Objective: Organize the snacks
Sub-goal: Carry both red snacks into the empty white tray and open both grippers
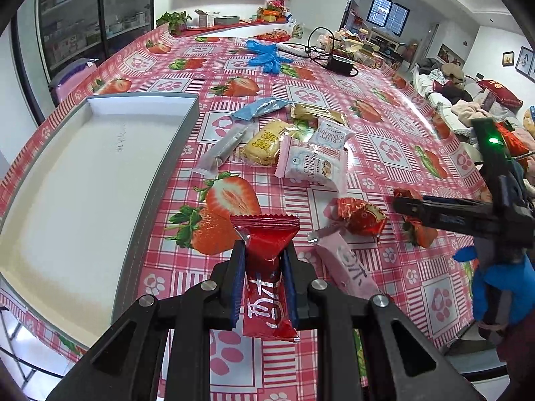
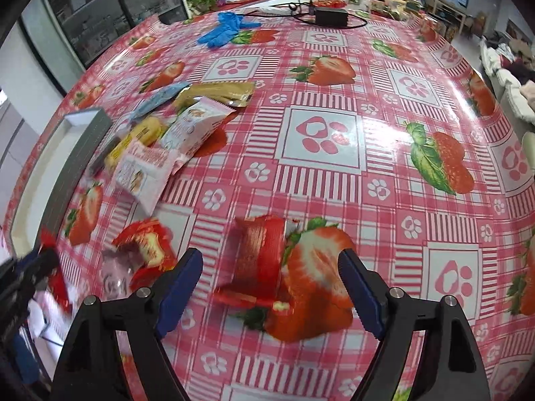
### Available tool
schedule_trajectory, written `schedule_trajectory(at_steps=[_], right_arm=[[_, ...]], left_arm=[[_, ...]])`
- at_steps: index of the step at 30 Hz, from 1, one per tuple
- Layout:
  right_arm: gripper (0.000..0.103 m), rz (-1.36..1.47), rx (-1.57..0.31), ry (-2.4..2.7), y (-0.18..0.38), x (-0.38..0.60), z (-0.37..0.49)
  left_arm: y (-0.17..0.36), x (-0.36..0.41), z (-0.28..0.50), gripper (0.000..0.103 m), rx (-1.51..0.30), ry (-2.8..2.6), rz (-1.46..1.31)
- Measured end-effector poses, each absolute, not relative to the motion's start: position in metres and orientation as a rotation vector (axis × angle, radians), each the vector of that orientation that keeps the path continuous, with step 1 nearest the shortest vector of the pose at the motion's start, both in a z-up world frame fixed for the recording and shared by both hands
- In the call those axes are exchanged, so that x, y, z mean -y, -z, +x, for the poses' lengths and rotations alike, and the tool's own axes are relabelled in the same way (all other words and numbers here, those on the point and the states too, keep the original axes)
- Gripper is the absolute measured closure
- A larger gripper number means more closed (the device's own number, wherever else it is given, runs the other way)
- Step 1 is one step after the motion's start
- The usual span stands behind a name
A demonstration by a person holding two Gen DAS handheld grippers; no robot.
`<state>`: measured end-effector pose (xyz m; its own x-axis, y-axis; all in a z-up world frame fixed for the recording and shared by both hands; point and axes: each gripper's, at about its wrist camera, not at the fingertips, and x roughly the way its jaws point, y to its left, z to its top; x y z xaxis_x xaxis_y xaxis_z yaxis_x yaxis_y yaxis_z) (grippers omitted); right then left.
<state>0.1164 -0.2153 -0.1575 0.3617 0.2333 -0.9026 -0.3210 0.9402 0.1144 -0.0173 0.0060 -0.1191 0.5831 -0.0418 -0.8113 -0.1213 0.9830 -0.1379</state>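
My left gripper [image 1: 264,254] is shut on a red snack bar [image 1: 267,267] and holds it above the table, just right of the white box [image 1: 83,183] with grey walls. My right gripper [image 2: 271,267] is open and hovers over a red wrapped snack [image 2: 257,254] on the tablecloth; it also shows in the left wrist view [image 1: 406,205]. A red-gold candy [image 1: 359,215] and a pink bar [image 1: 347,267] lie between the grippers. Farther back lies a pile of snack packets [image 1: 301,143], including pink-and-white cranberry packs, a yellow cake, a blue packet and a gold packet.
The table wears a pink strawberry cloth [image 2: 334,100]. Blue gloves [image 1: 267,55] and a black power adapter with cable [image 1: 339,63] lie at the far end. The box also shows at the left of the right wrist view [image 2: 77,140]. A sofa with clothes [image 1: 468,100] stands to the right.
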Motion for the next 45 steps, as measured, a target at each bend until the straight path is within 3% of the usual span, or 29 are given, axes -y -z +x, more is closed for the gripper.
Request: schedule_trajectory(at_steps=[1,3,12,23,42,43,45], right_arm=[[0.047,-0.106,-1.138,-0.343,0.159,0.213,0.117],[0.074,-0.173,-1.119,-0.326,0.158,0.206,0.115],[0.074,-0.035,-1.086,-0.422,0.116,0.21,0.107],[0.074,-0.098,-0.99,-0.7,0.053,0.089,0.084],[0.074,-0.284,-1.12,-0.896,0.113,-0.085,0.061],[0.074,-0.293,-1.13,-0.894,0.117,-0.089,0.062],[0.074,-0.308,-1.145,-0.891,0.122,-0.093,0.063]], left_arm=[[0.118,-0.005,-0.018,0.08,-0.948,-0.045,-0.184],[0.115,-0.005,-0.02,0.08,-0.942,-0.042,-0.179],[0.081,-0.029,-0.019,0.08,-0.877,-0.08,-0.176],[0.061,-0.11,-0.026,0.08,-0.821,-0.263,-0.191],[0.133,-0.185,-0.033,0.08,-0.955,-0.423,-0.224],[0.134,-0.185,-0.034,0.076,-0.953,-0.424,-0.219],[0.135,-0.182,-0.035,0.057,-0.945,-0.425,-0.207]])
